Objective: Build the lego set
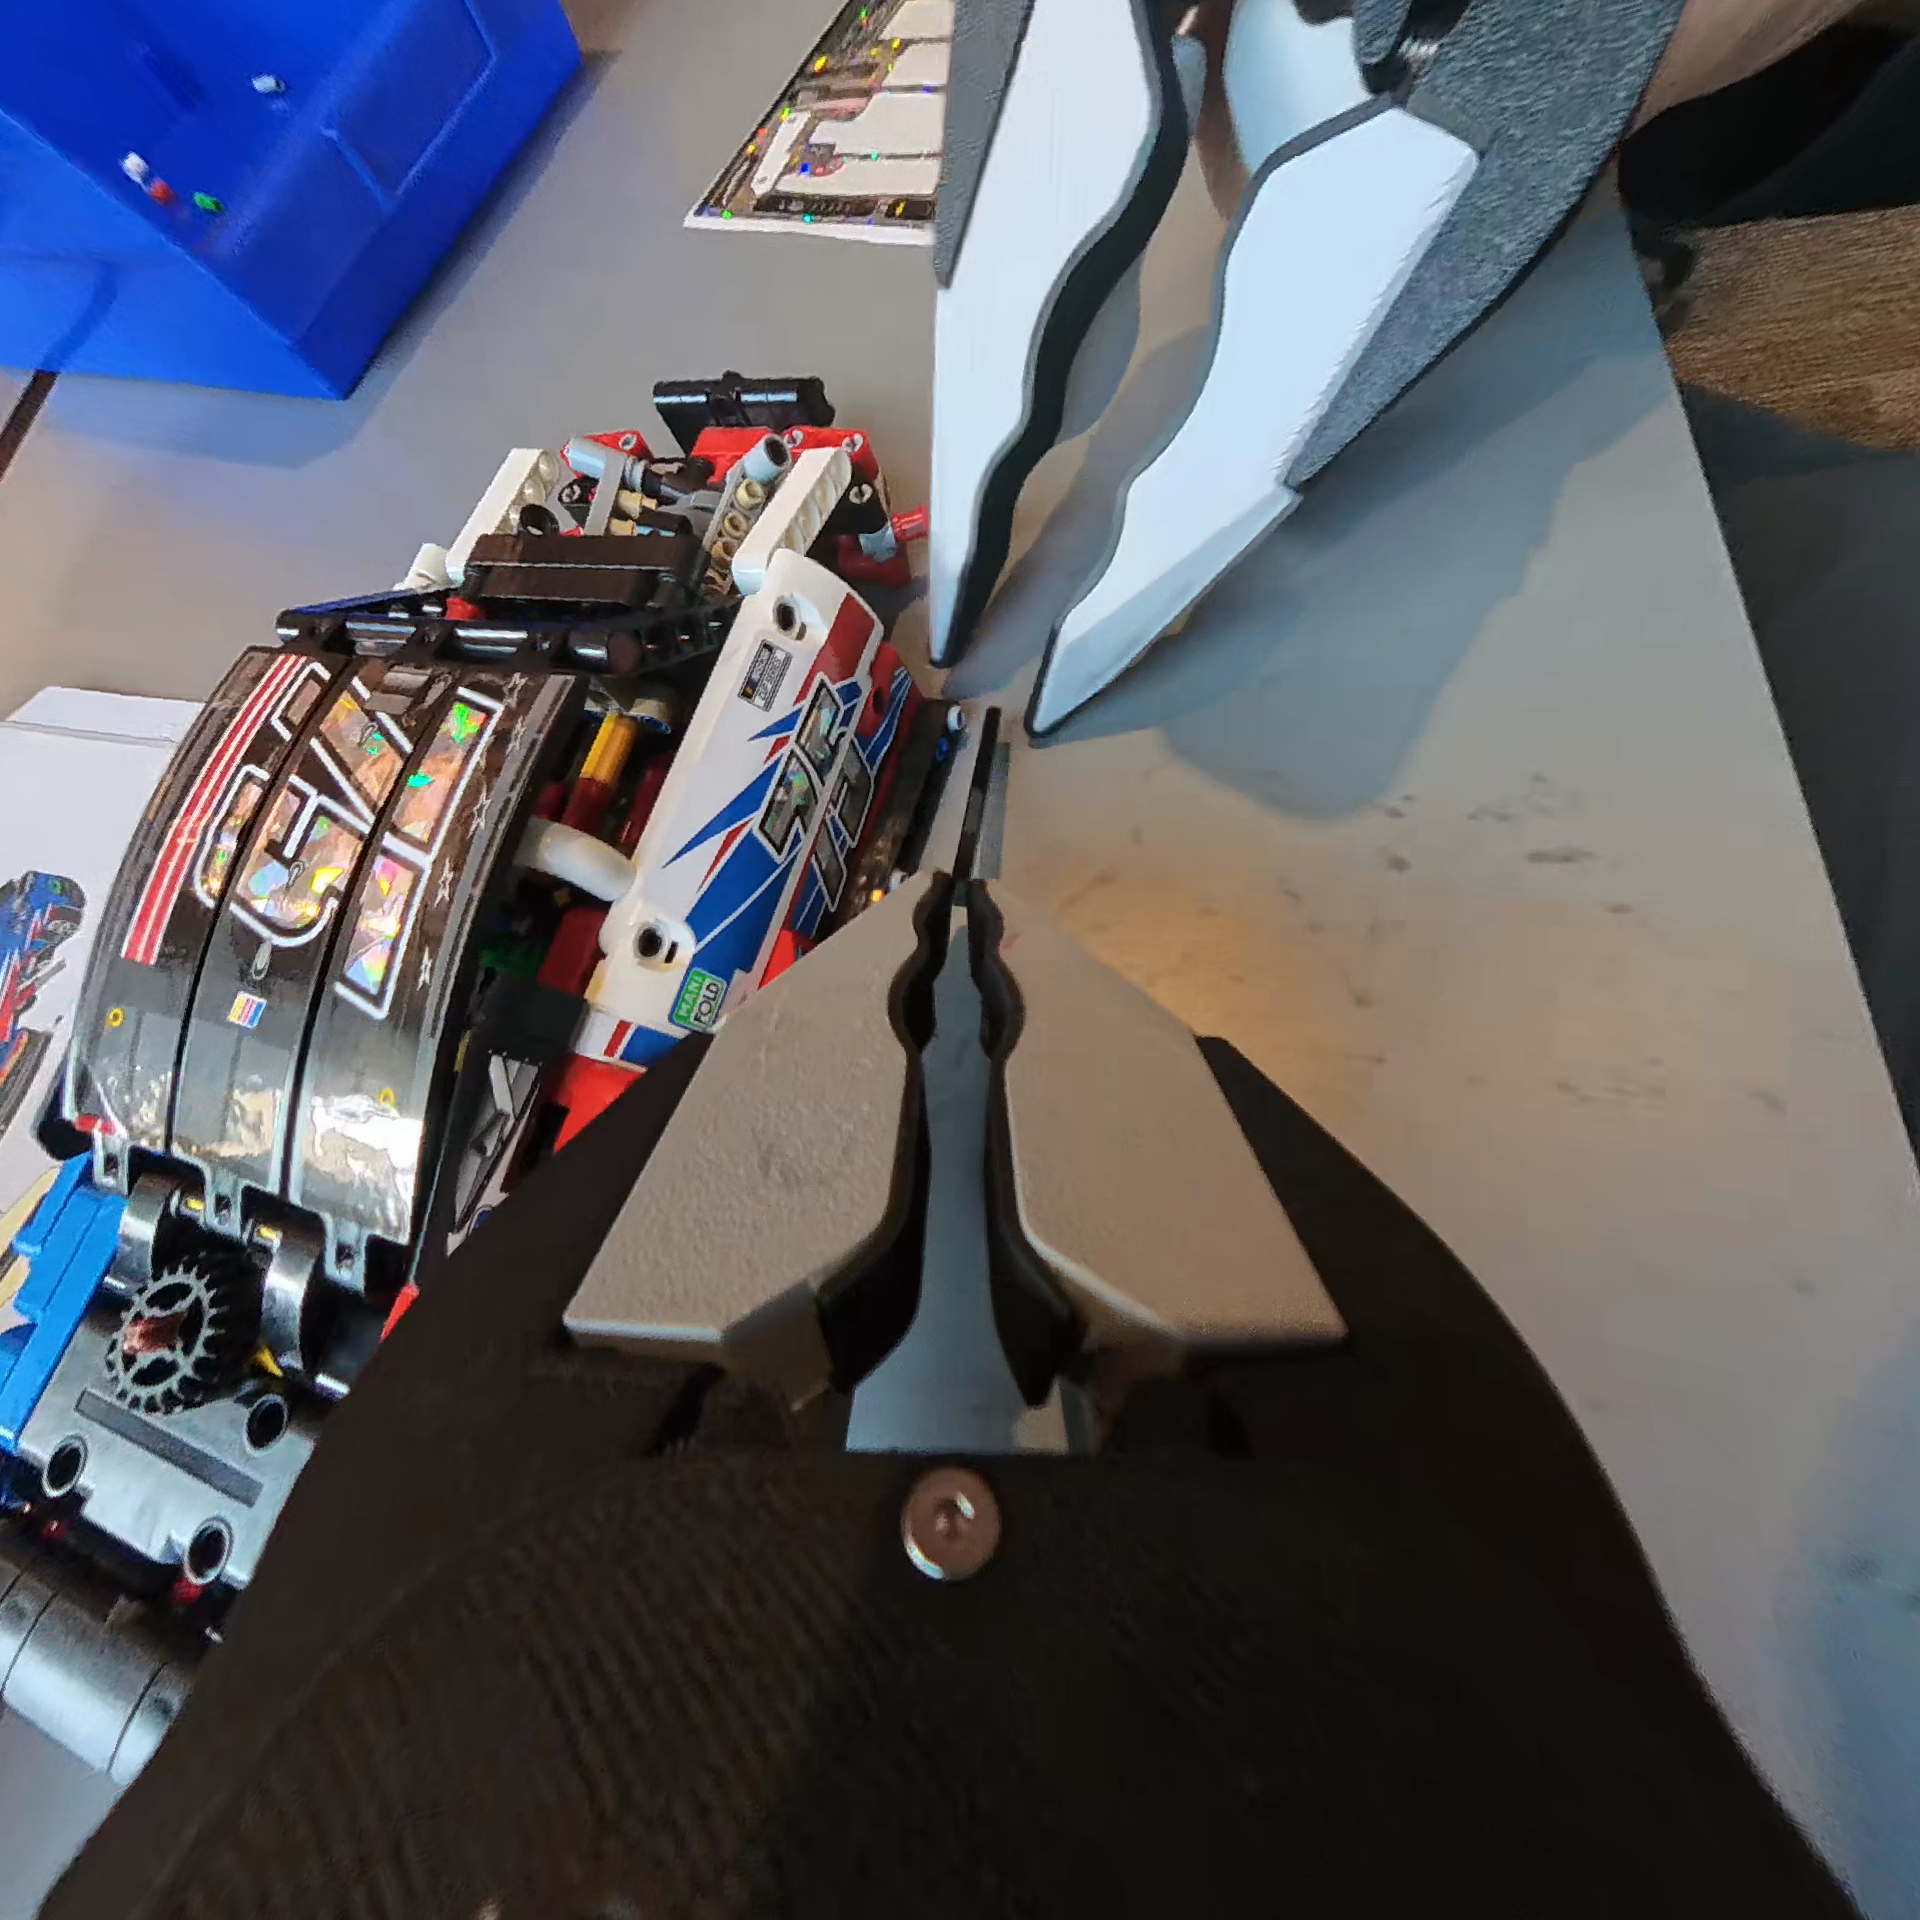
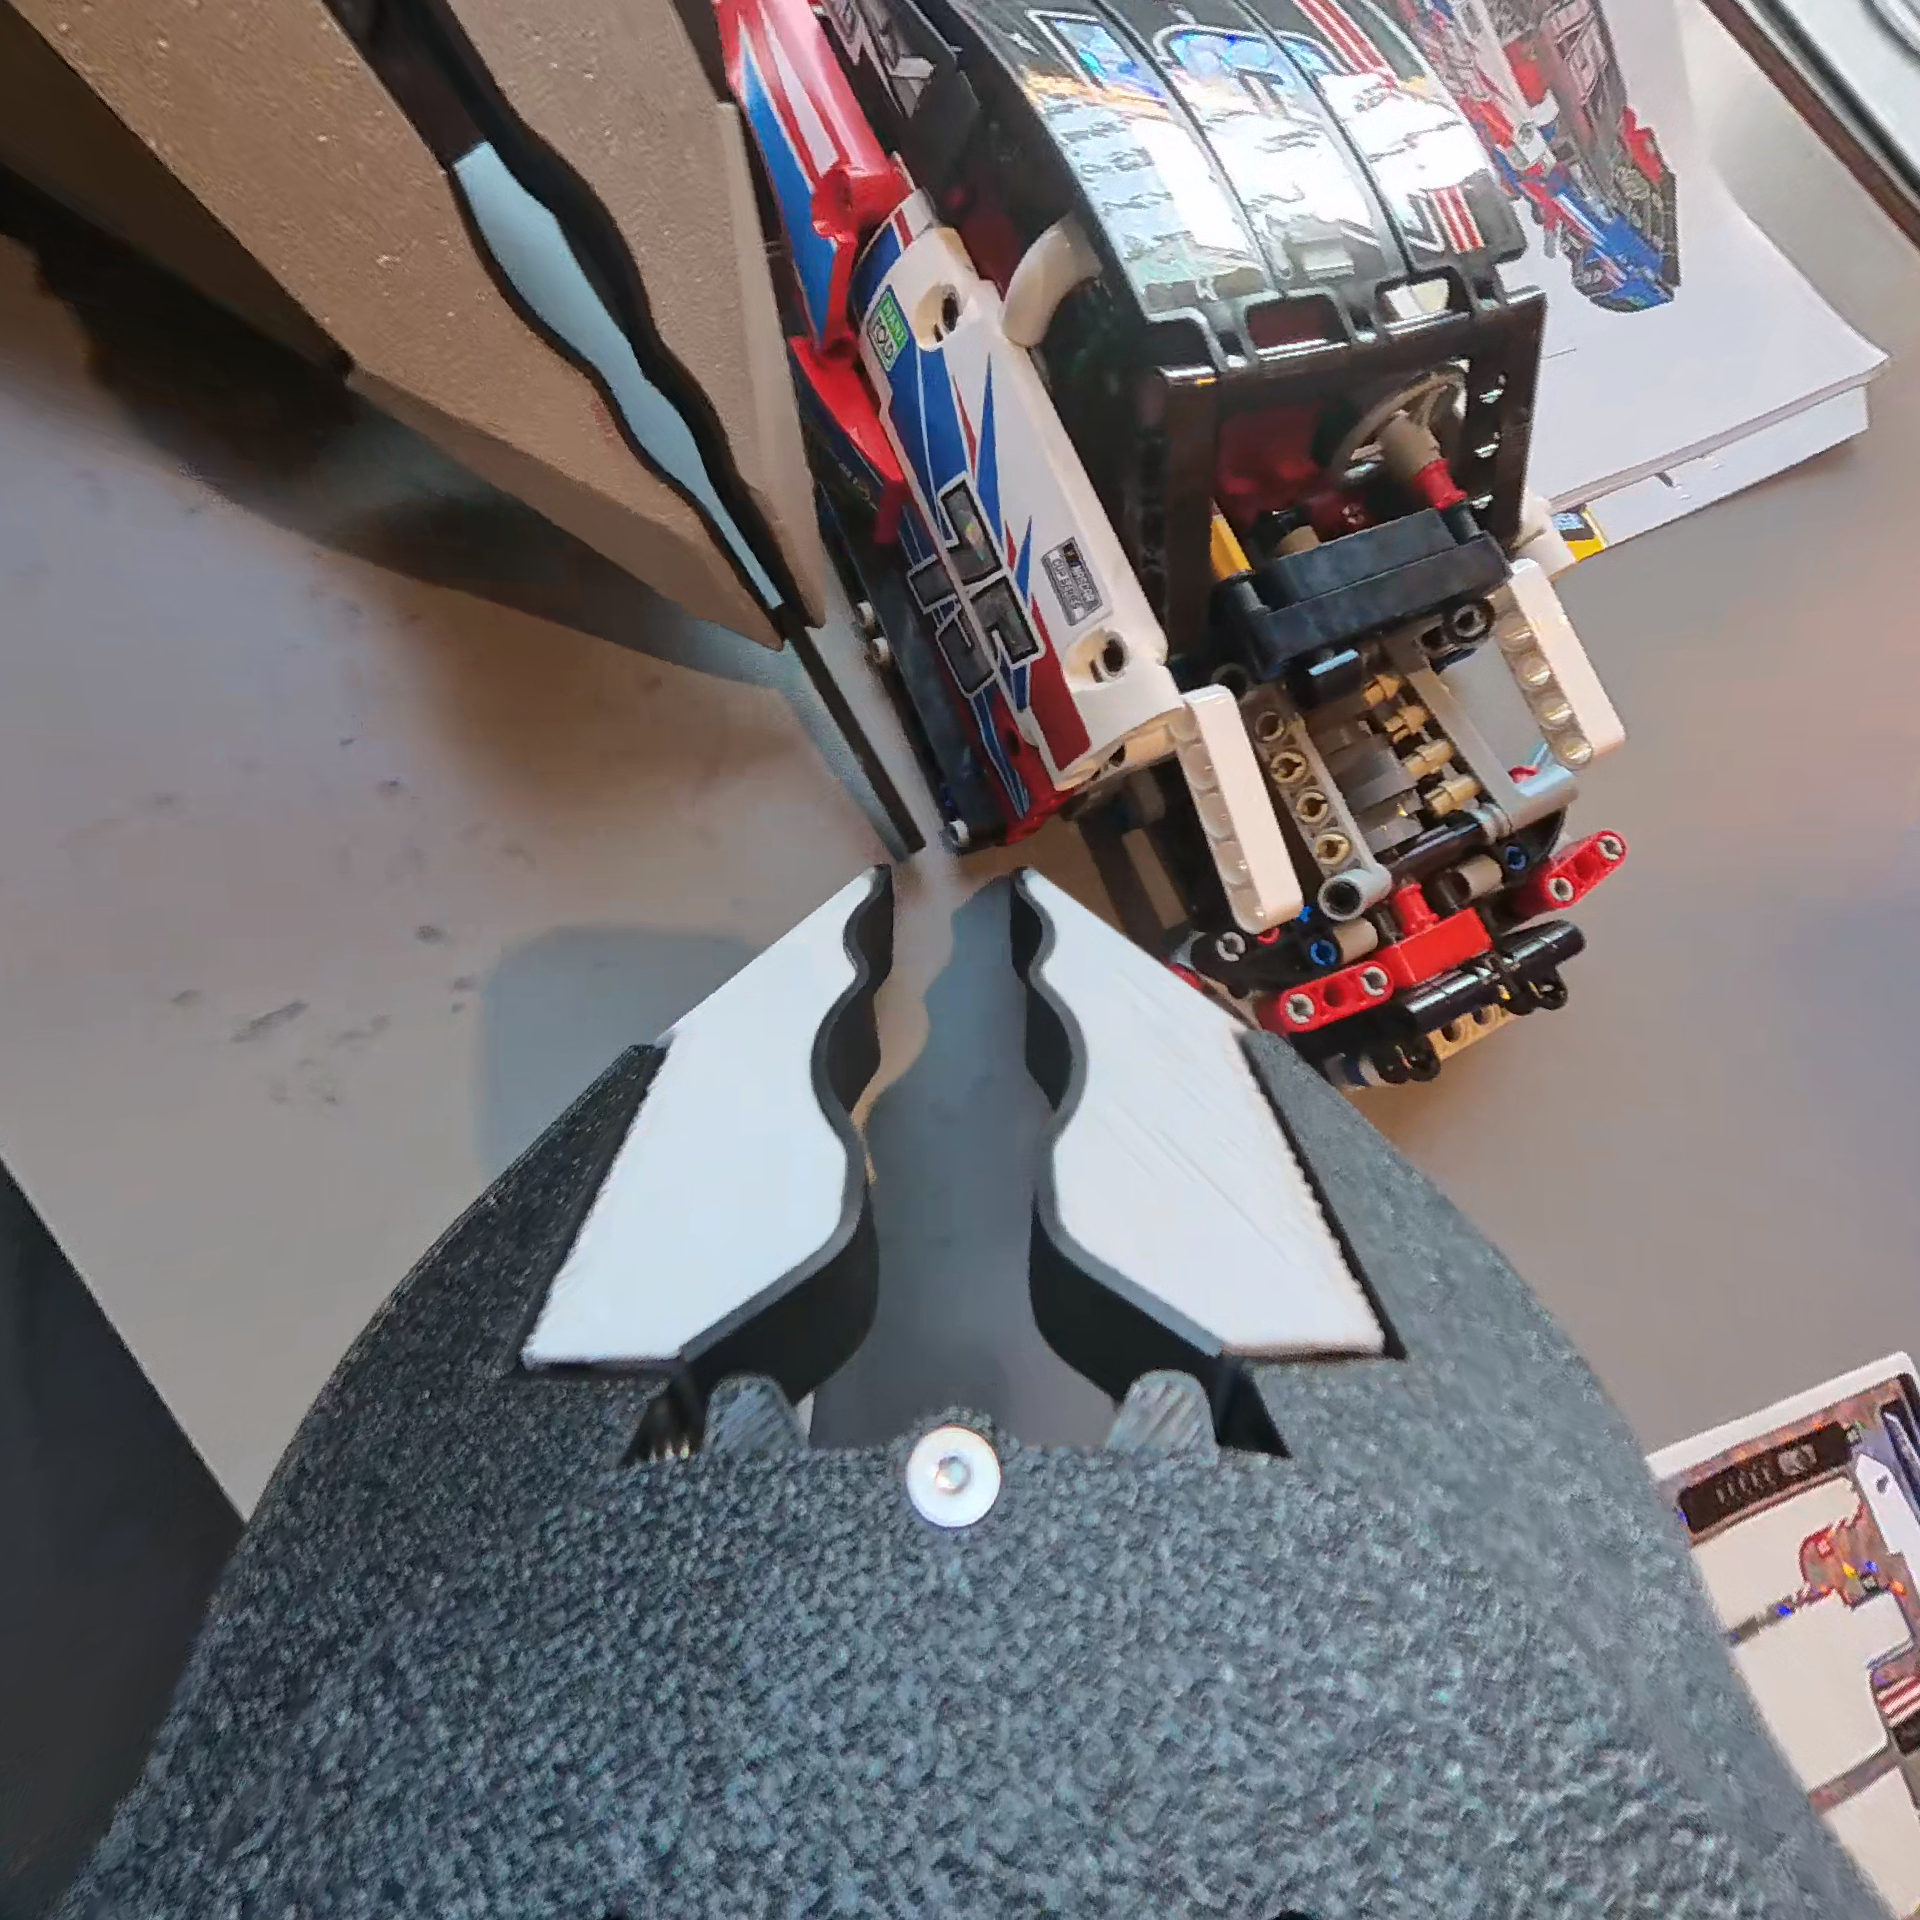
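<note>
The lego car (image 1: 416, 883), black, white, red and blue with stickers, lies on the grey table; it also shows in the right wrist view (image 2: 1195, 468). My left gripper (image 1: 961, 894) is shut on a thin flat black piece (image 1: 982, 790) and holds it edge-on against the car's white and blue side panel (image 1: 769, 769). In the right wrist view the left gripper (image 2: 800, 613) and the black piece (image 2: 852, 727) sit at upper left. My right gripper (image 2: 956, 883) is open and empty, its white fingertips just off the free end of the piece and the car's corner; it also shows in the left wrist view (image 1: 992, 691).
A blue bin (image 1: 239, 177) with a few small parts stands at the far left. An instruction booklet (image 2: 1714, 260) lies under and beside the car. A sheet with pictures (image 1: 862, 135) lies further off, and also shows in the right wrist view (image 2: 1818, 1610). The table edge (image 1: 1766, 727) runs close on the right. There is about 5 centimetres between the tips of the two grippers.
</note>
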